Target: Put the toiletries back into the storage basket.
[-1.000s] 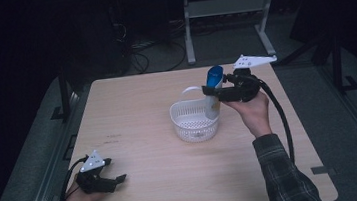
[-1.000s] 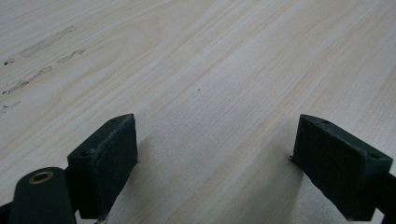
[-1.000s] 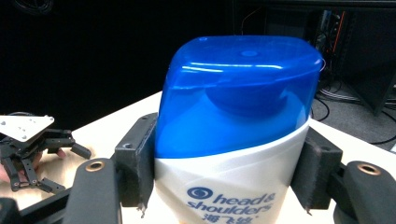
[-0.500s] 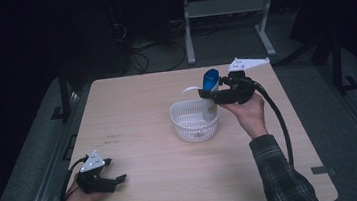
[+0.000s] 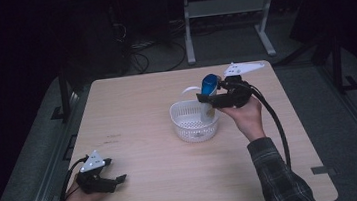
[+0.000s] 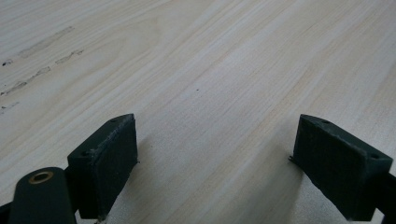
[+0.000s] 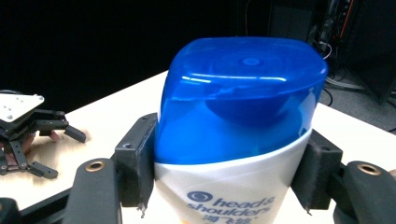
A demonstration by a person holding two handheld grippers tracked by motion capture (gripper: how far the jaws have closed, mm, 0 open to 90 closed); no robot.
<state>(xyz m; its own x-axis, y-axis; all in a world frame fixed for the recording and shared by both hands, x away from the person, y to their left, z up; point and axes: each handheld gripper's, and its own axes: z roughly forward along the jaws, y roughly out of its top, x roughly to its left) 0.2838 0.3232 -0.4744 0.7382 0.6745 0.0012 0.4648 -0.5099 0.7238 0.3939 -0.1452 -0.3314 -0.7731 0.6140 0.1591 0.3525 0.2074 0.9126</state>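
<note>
A white shampoo bottle (image 5: pixel 209 97) with a blue cap (image 7: pixel 240 98) hangs upright over the right side of a white plastic basket (image 5: pixel 189 122) at the table's middle. My right gripper (image 5: pixel 211 99) is shut on it just under the cap, one pad on each side. Near the table's front left corner my left gripper (image 5: pixel 117 180) rests low over the wood, open, with bare tabletop between its pads (image 6: pixel 109 161). In the right gripper view, that left gripper (image 7: pixel 28 130) lies far off at the left.
The basket has a white handle (image 5: pixel 190 90) arching at its back. A metal stand (image 5: pixel 223 15) is on the dark floor beyond the wooden table (image 5: pixel 141 104). A black cable (image 5: pixel 274 120) trails from the right gripper along the person's plaid sleeve.
The right gripper has carried the bottle left and down, from beyond the basket's right rim to over it. The left gripper has stayed put.
</note>
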